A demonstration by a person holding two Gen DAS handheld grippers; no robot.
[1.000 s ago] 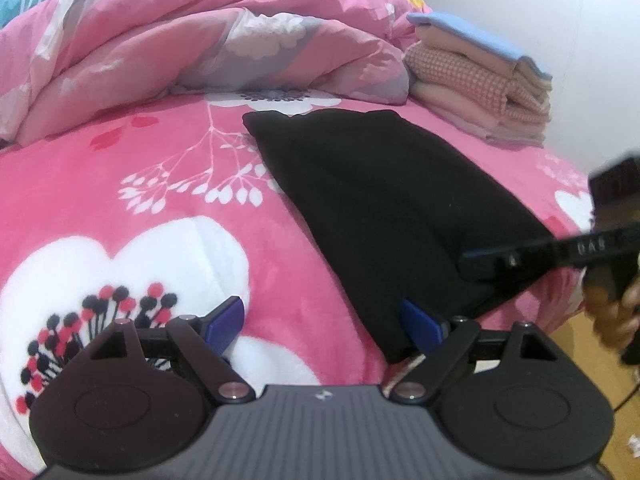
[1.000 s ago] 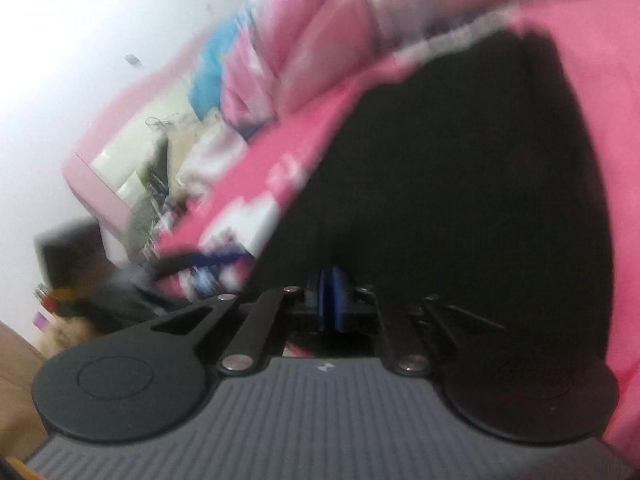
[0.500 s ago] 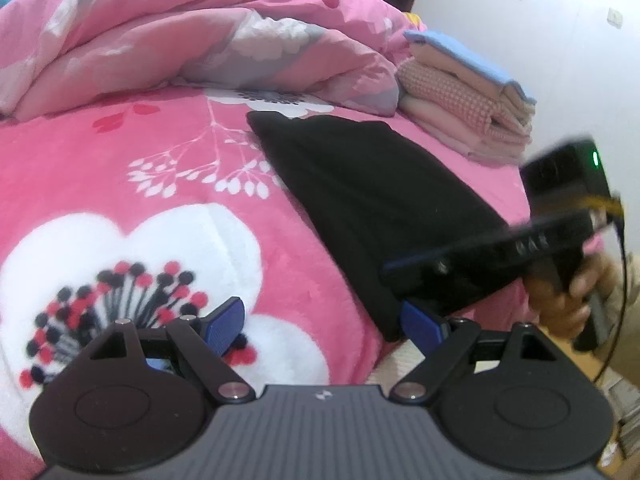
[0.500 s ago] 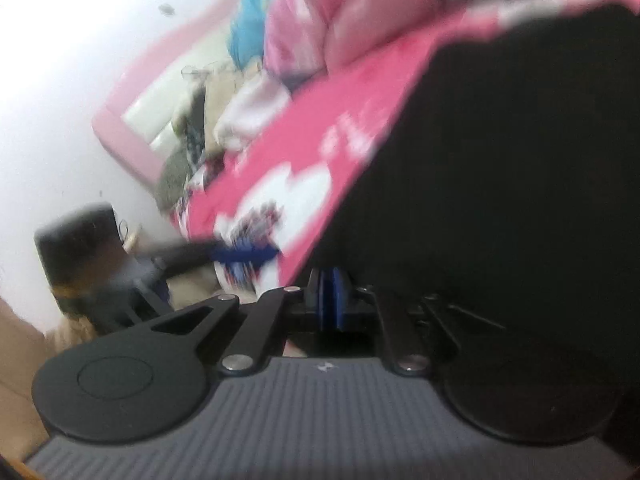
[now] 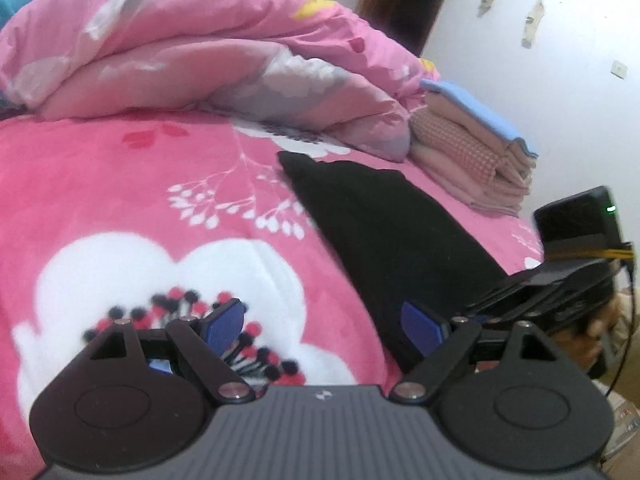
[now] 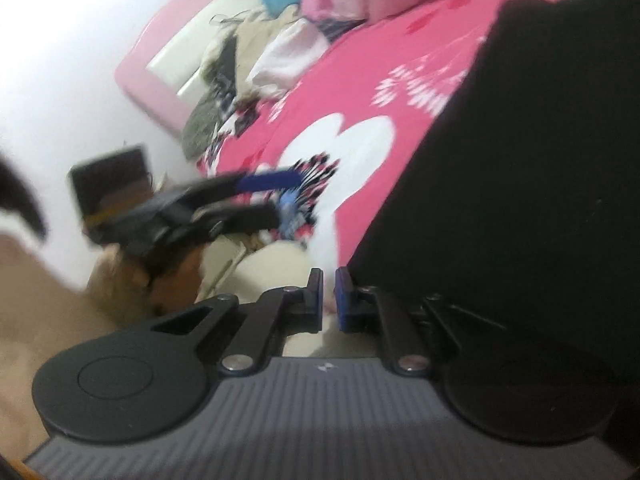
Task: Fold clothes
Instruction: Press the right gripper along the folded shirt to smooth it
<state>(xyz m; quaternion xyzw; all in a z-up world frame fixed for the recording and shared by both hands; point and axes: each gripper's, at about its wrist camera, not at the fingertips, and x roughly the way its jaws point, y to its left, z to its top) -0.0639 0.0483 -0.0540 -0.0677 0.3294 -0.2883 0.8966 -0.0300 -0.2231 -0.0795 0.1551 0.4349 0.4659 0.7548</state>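
A black folded garment (image 5: pixel 384 232) lies on the pink flowered bed cover (image 5: pixel 120 184); in the right wrist view it (image 6: pixel 520 160) fills the right side. My left gripper (image 5: pixel 324 326) is open and empty, low over the cover by the garment's near left edge; it also shows in the right wrist view (image 6: pixel 276 196). My right gripper (image 6: pixel 329 300) has its jaws a narrow gap apart with nothing between them, off the garment's near corner. In the left wrist view it (image 5: pixel 472 310) sits at the garment's right edge.
A heaped pink quilt (image 5: pixel 200 52) lies at the back of the bed. A stack of folded clothes (image 5: pixel 476 148) stands to its right near the white wall. A pink headboard (image 6: pixel 160 40) and loose clutter (image 6: pixel 224 80) show far left in the right wrist view.
My right gripper was shut on the black garment's edge; now its jaws have parted a little and it has slid off toward the near corner. My left gripper stayed open and shifted slightly.
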